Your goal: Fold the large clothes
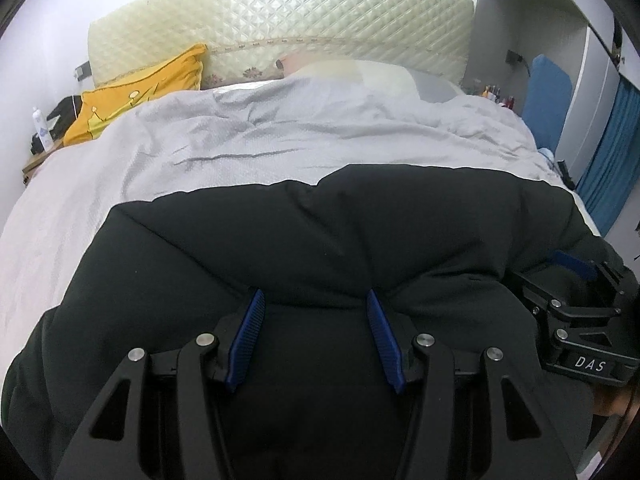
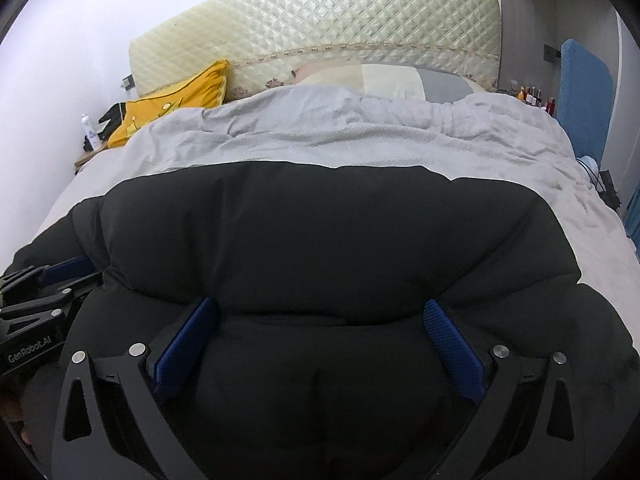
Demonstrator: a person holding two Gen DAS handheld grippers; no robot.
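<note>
Right hand-held gripper [image 2: 320, 334] spread wide, left hand-held gripper [image 1: 316, 320] half-spread, neither clearly pinching; puffy black padded jacket [image 2: 320, 240] might spring back unfolded.

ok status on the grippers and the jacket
Left gripper half open, right gripper wide open. Black puffer jacket bulging between both, on grey duvet. Nothing blocking.

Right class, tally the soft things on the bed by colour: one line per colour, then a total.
Black: 1, jacket
Grey: 1, duvet
Yellow: 1, cushion
Pale and grey: 1, pillow, partly hidden by the duvet
Total: 4
</note>
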